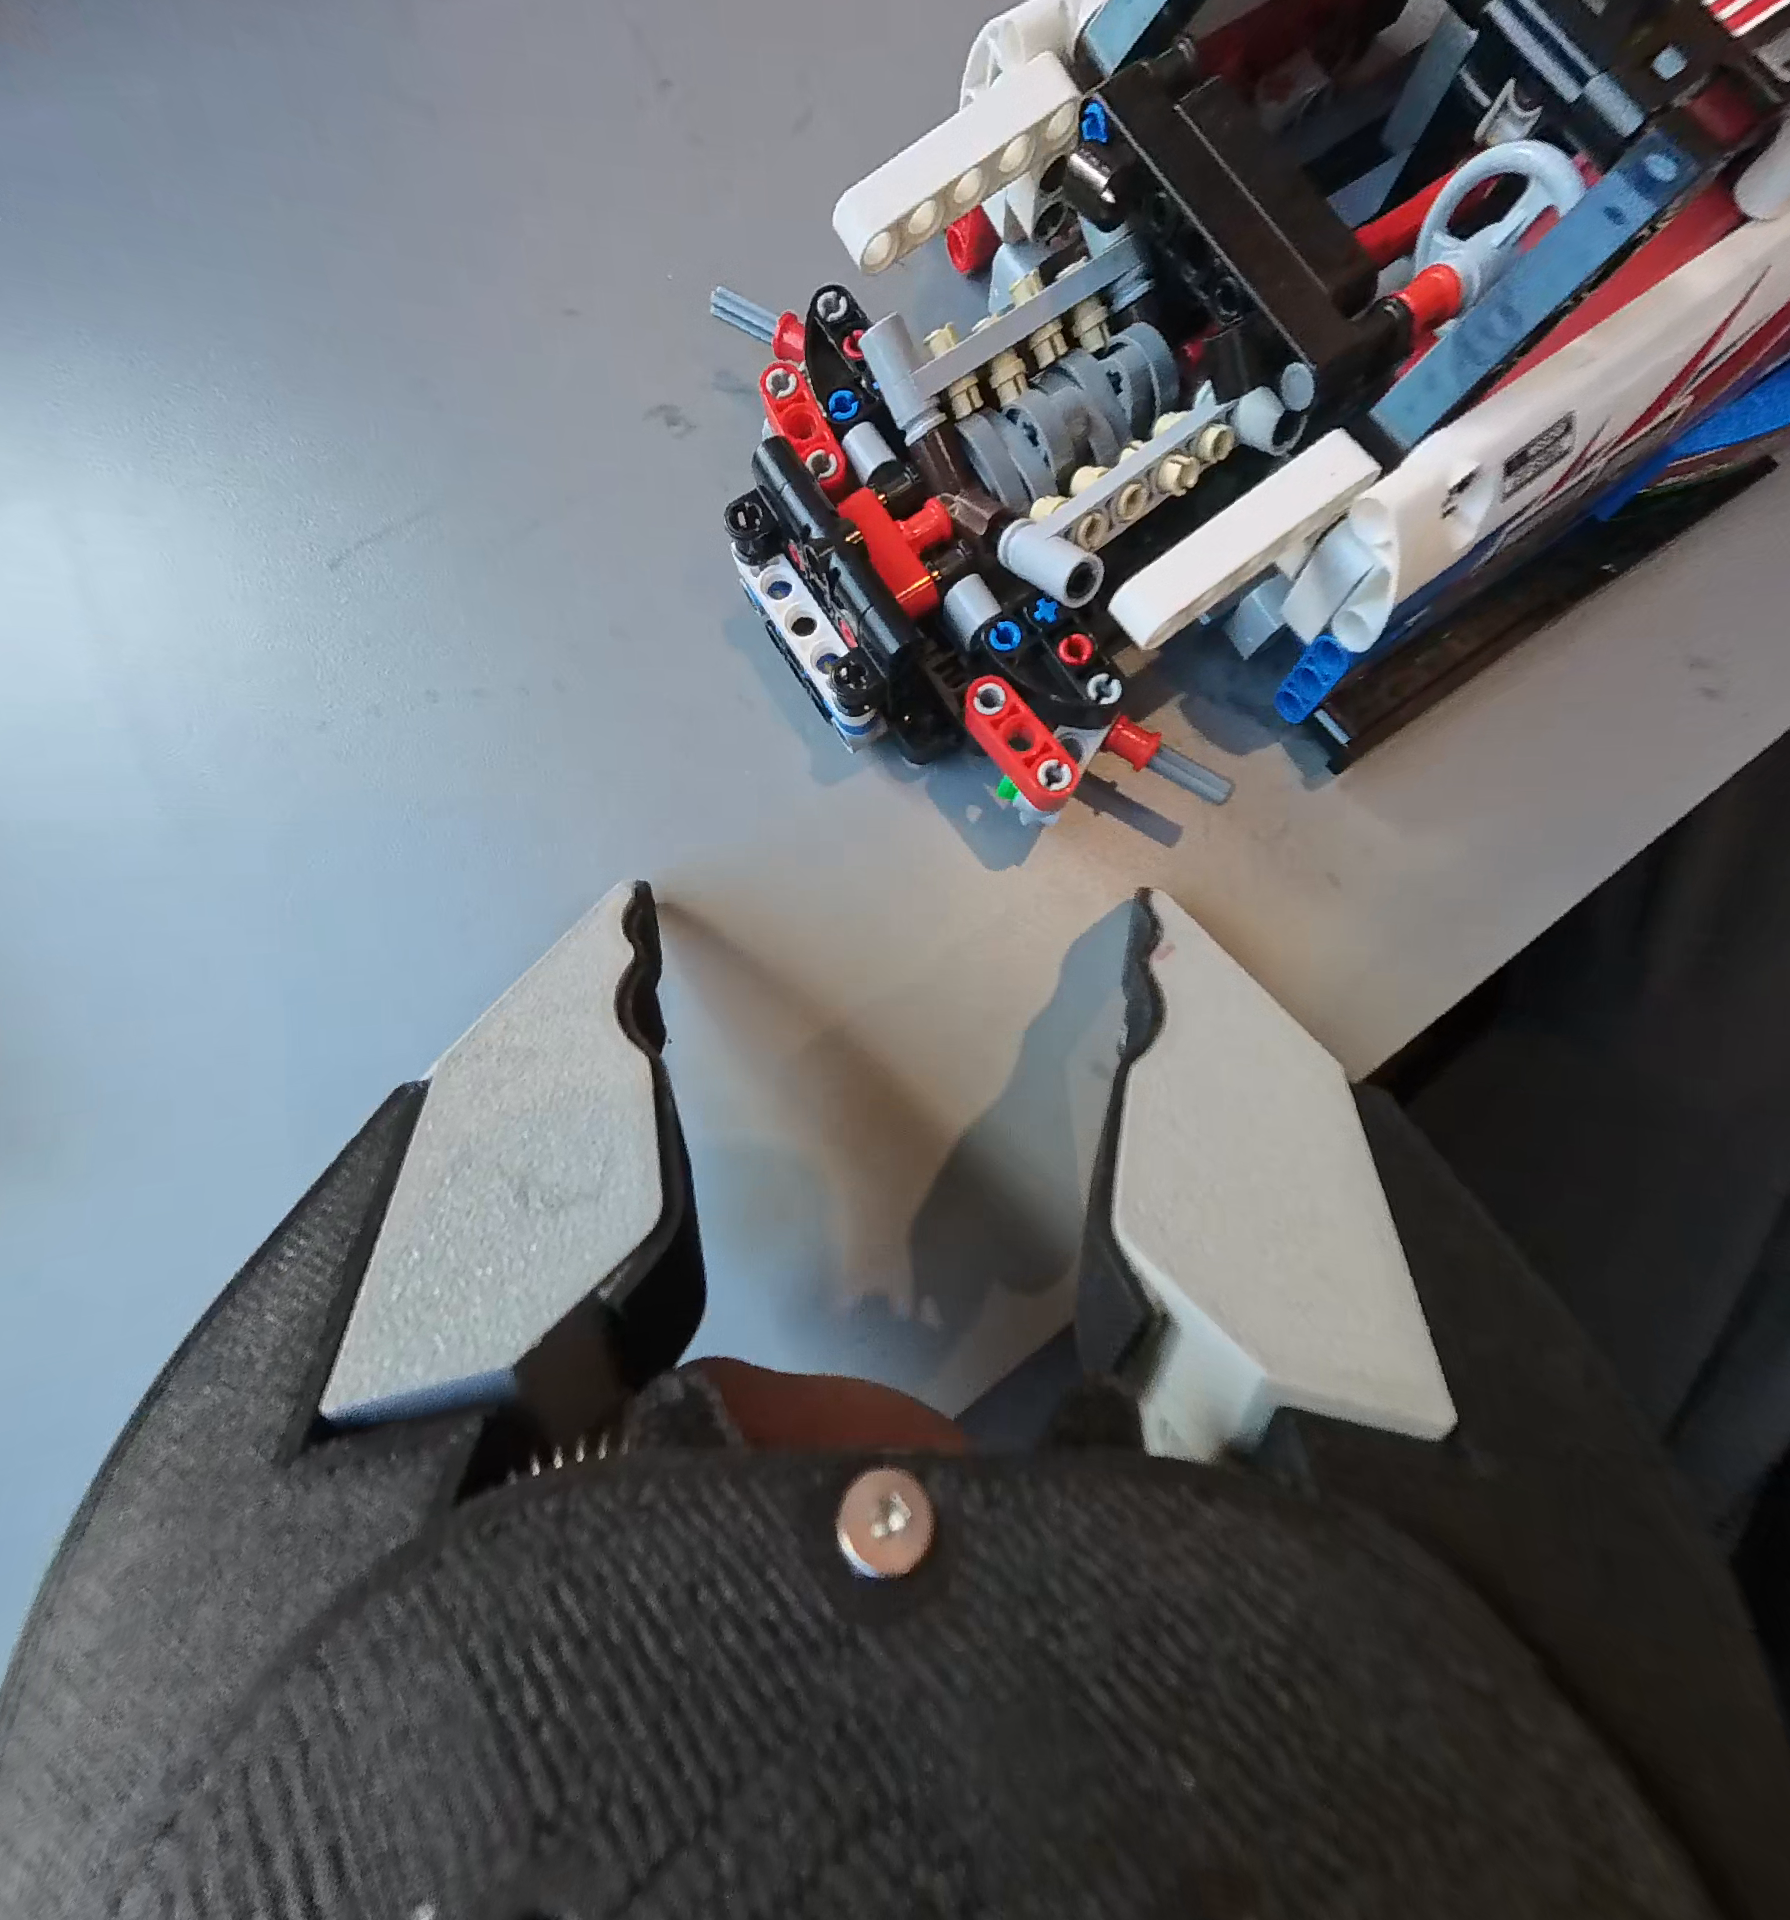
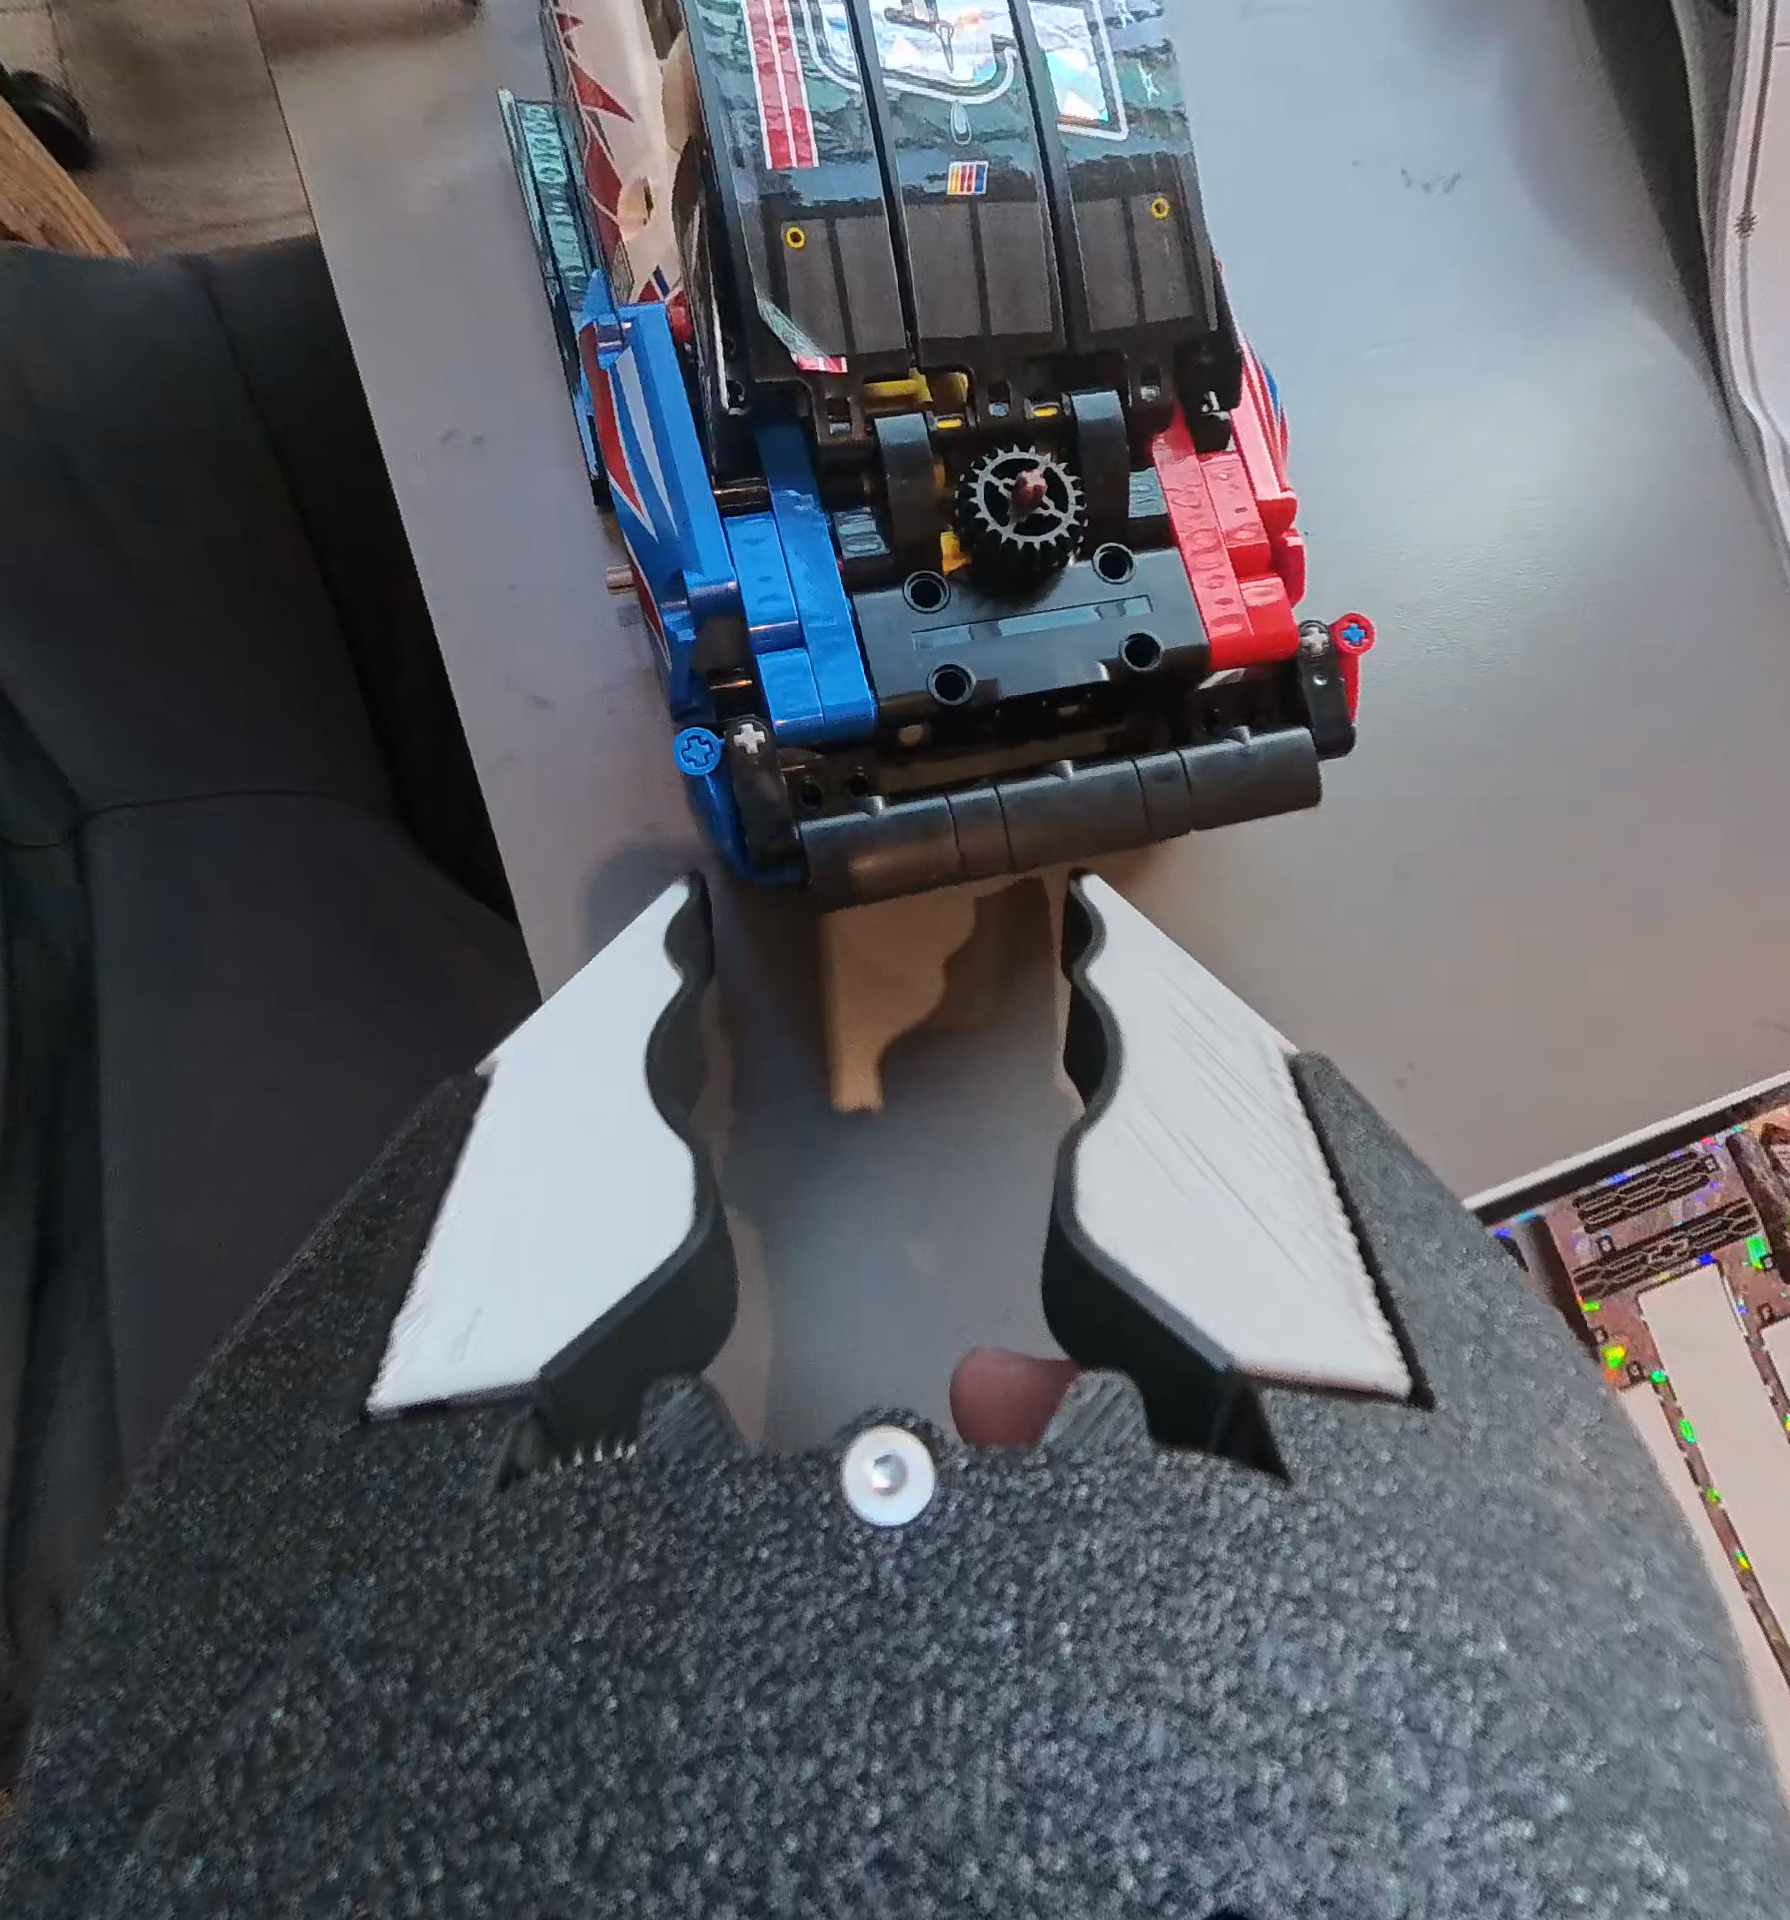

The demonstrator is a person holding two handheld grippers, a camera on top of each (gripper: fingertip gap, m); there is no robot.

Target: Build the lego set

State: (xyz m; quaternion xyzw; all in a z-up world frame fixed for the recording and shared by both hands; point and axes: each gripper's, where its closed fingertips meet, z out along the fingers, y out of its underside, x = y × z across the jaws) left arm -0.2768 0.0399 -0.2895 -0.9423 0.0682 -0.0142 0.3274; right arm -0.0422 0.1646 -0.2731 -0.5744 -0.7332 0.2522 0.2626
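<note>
L gripper: jaws apart, empty, above grey table, lego car engine end just ahead. R gripper: jaws apart, empty, tips near car's black bumper. Decals on roof; sticker sheet at right.

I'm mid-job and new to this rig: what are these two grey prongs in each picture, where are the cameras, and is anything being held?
Each picture comes from a camera mounted on a hand-held gripper, looking forward along its two fingers. The left wrist view shows the left hand-held gripper open and empty above the grey table, with the engine end of the lego car ahead. The right wrist view shows the right hand-held gripper, also open and empty, just short of the car's other end, by its black bumper. A sticker sheet lies at the right.
</note>
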